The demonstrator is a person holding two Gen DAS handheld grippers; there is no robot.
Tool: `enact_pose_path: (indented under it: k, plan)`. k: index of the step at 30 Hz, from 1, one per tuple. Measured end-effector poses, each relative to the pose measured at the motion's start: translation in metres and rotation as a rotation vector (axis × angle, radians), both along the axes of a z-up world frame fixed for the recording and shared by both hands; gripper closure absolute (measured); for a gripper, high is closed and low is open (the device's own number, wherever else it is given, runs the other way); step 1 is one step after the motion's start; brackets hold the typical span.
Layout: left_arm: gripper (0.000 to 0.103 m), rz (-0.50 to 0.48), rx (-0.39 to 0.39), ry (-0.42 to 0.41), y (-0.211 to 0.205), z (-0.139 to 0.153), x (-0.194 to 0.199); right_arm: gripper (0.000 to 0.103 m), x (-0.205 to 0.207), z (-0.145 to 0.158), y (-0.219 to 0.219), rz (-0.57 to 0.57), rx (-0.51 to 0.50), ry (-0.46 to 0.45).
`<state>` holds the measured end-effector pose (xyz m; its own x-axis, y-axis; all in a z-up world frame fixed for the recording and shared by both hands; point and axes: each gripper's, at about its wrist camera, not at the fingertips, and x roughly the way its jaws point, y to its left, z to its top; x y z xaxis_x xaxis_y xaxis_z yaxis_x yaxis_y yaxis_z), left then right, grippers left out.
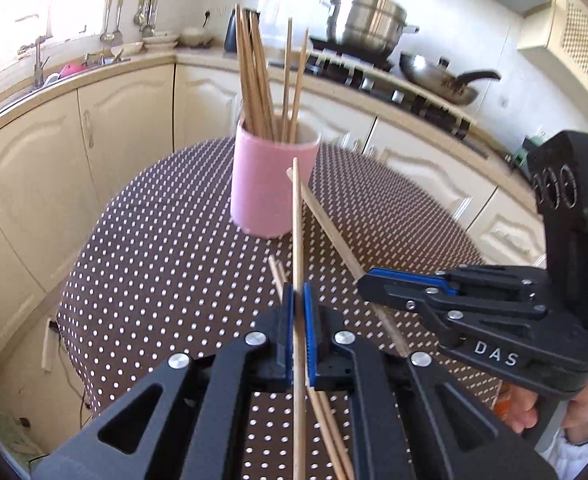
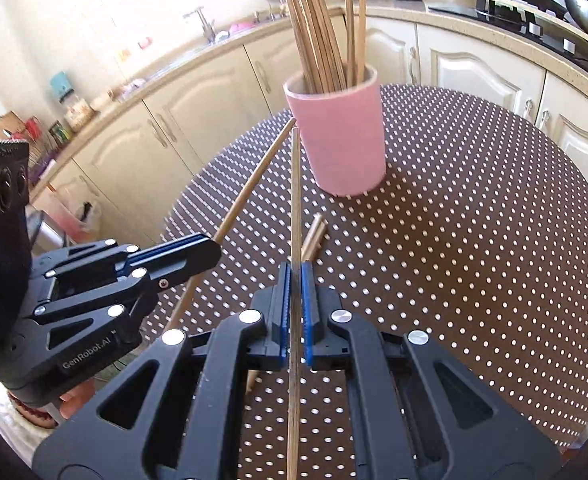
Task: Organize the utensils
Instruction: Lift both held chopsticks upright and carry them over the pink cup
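Note:
A pink cup (image 1: 271,184) (image 2: 338,140) holding several wooden chopsticks stands on the brown dotted tablecloth (image 1: 165,248) (image 2: 474,220). In the left wrist view my left gripper (image 1: 298,292) is shut on one chopstick (image 1: 296,220) that points toward the cup. My right gripper (image 1: 368,282) comes in from the right, shut on another chopstick (image 1: 326,224). In the right wrist view the right gripper (image 2: 295,276) clamps its chopstick (image 2: 295,200), and the left gripper (image 2: 213,246) holds its own chopstick (image 2: 253,176) at a slant. Both held sticks are lifted off the cloth. A few loose chopsticks (image 2: 314,236) (image 1: 277,272) lie on the cloth under the grippers.
Cream cabinets (image 1: 125,128) curve around the table. A steel pot (image 1: 368,20) and a wok (image 1: 438,76) sit on the stove at the back right. A sink with a tap (image 1: 37,60) and hanging ladles (image 1: 145,12) are at the back left. A hand (image 1: 534,404) grips the right handle.

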<state>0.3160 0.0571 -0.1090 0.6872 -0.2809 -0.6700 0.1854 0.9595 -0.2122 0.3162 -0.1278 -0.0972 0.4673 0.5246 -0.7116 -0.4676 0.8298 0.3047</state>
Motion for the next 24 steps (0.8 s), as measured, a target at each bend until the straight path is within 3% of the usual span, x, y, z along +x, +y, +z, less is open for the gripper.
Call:
enact_pose_path:
  k: [15, 24]
  plan:
    - [0.098, -0.021, -0.103, -0.193, 0.002, 0.047, -0.01, 0.097, -0.002, 0.051, -0.009, -0.012, 0.158, -0.136]
    - [0.098, -0.002, -0.172, -0.387, 0.014, 0.078, -0.008, 0.097, 0.01, 0.078, -0.026, -0.059, 0.259, -0.219]
